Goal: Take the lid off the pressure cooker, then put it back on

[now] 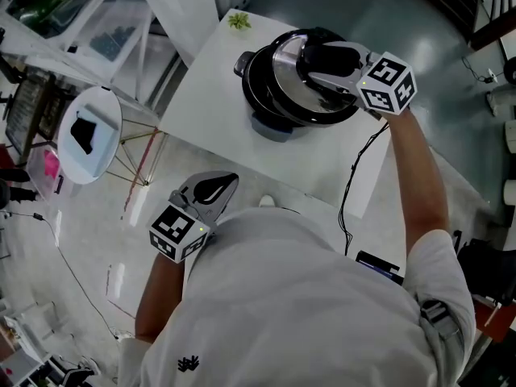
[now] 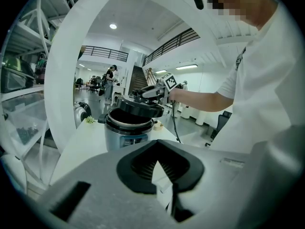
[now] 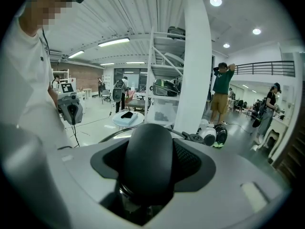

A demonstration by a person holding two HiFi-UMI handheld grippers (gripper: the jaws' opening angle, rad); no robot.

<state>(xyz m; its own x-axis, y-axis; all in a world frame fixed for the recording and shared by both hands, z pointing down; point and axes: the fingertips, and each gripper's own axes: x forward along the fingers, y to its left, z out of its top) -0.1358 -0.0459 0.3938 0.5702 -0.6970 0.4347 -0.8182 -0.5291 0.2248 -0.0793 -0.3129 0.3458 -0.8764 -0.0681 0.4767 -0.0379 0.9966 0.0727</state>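
The right gripper (image 1: 318,63) clamps the lid (image 1: 282,64) handle (image 3: 145,161) over the pressure cooker pot (image 2: 128,137), whose inside is hidden. The left gripper (image 1: 229,181) has its jaws together and empty.

A large open lab-style workshop hall, where a railed mezzanine (image 2: 171,41) and staircase (image 2: 137,80) overlooked a polished floor (image 1: 89,240), metal shelving racks (image 3: 164,75), white work tables (image 1: 210,79) and people (image 3: 222,87) standing about under recessed ceiling lights (image 3: 216,1)

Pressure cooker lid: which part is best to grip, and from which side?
The rounded black handle on top of the lid, approached from above on the person's right. It stands proud of the shallow steel dome, so jaws can close across it, as the right gripper does.
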